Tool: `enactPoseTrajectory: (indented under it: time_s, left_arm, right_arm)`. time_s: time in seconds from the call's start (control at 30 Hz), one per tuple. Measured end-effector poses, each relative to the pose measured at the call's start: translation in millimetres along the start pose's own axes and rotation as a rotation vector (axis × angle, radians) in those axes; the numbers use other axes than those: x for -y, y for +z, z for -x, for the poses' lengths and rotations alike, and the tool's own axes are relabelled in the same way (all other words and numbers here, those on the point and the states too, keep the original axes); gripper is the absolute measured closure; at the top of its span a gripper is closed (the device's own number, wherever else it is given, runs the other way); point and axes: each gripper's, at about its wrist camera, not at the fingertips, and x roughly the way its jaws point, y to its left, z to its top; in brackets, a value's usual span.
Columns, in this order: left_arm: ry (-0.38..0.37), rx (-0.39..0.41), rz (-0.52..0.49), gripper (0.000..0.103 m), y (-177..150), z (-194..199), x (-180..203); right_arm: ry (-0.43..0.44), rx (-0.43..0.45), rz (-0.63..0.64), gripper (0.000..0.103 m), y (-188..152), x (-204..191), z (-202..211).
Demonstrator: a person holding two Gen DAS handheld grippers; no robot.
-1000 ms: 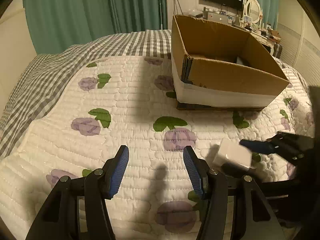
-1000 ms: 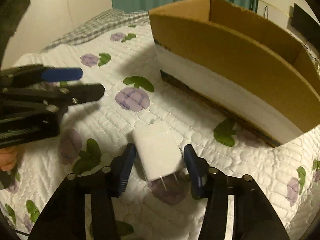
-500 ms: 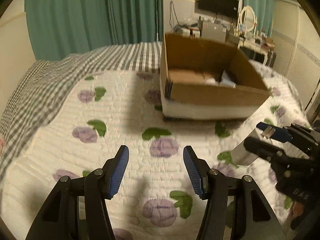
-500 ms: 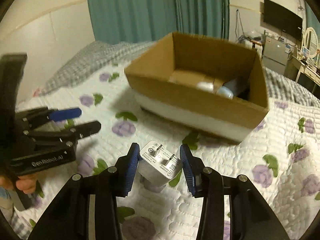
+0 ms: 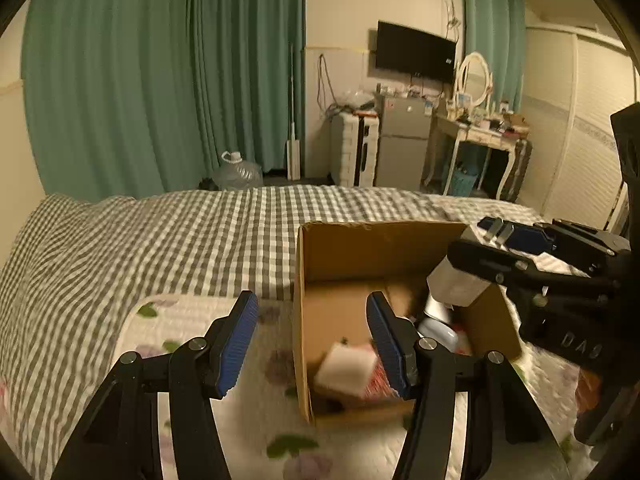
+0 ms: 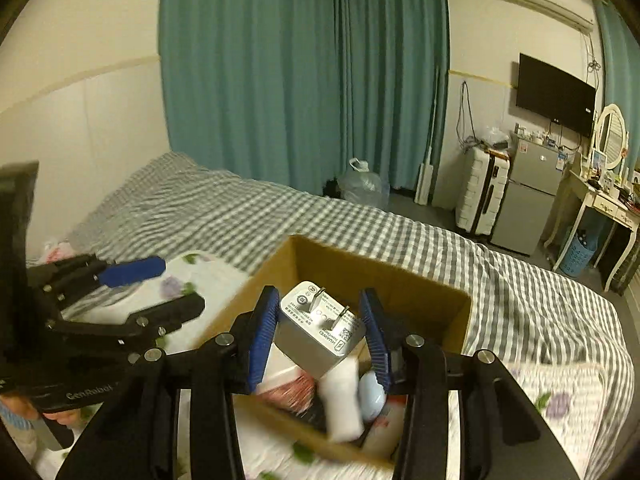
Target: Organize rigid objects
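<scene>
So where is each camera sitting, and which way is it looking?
Left wrist view: sits on the left gripper, open and empty, looking over the brown cardboard box on the bed; the right gripper shows at the right.
Right wrist view: sits on the right gripper, shut on the white plug charger, above the box; the left gripper and a hand show at the left.
Both share the box, the grippers, the green curtains and the black wall TV.

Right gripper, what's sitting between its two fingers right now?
A white charger, prongs up, is clamped between the right gripper's blue pads, held above the open cardboard box. The right wrist view shows it best.
</scene>
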Motion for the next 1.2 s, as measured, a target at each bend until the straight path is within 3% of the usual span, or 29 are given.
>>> enactPoseTrajectory:
  time_s: [0.17,0.3,0.37,0.43,0.6,0.77,0.87,0.9,0.97,1.1,1.2]
  left_arm:
    - [-0.023,-0.044,-0.032,0.044,-5,-49,1]
    - [-0.019,-0.04,-0.047,0.044,-10,-57,1]
    - [-0.029,-0.037,-0.055,0.044,-12,-53,5]
    - [-0.025,-0.035,-0.065,0.044,-14,-44,11]
    - [-0.021,0.015,-0.095,0.044,-13,8,32]
    - [-0.031,0.095,-0.091,0.043,-6,71,47]
    - [-0.025,0.162,-0.1,0.036,0,111,56]
    - [-0.022,0.187,-0.1,0.036,2,123,58]
    - [-0.018,0.243,-0.108,0.035,6,148,62]
    - [0.007,0.312,-0.095,0.032,10,182,65]
    - [0.024,0.344,-0.06,0.031,7,200,60]
  right_arm:
    - [-0.033,-0.065,-0.001,0.061,-2,23,-59]
    - [-0.026,-0.09,-0.043,0.06,-10,38,-86]
    - [0.009,-0.075,-0.109,0.049,-16,46,-82]
    - [0.008,-0.064,-0.134,0.045,-18,49,-71]
    - [-0.092,0.014,-0.134,0.045,-21,52,3]
    - [-0.132,0.039,-0.146,0.045,-26,51,79]
    - [-0.175,0.069,-0.13,0.043,-23,46,121]
    - [-0.188,0.091,-0.128,0.04,-20,44,138]
    - [-0.203,0.13,-0.124,0.02,-14,40,165]
    - [-0.263,0.217,-0.099,0.013,-8,22,213]
    - [-0.305,0.227,-0.1,0.005,-9,12,227]
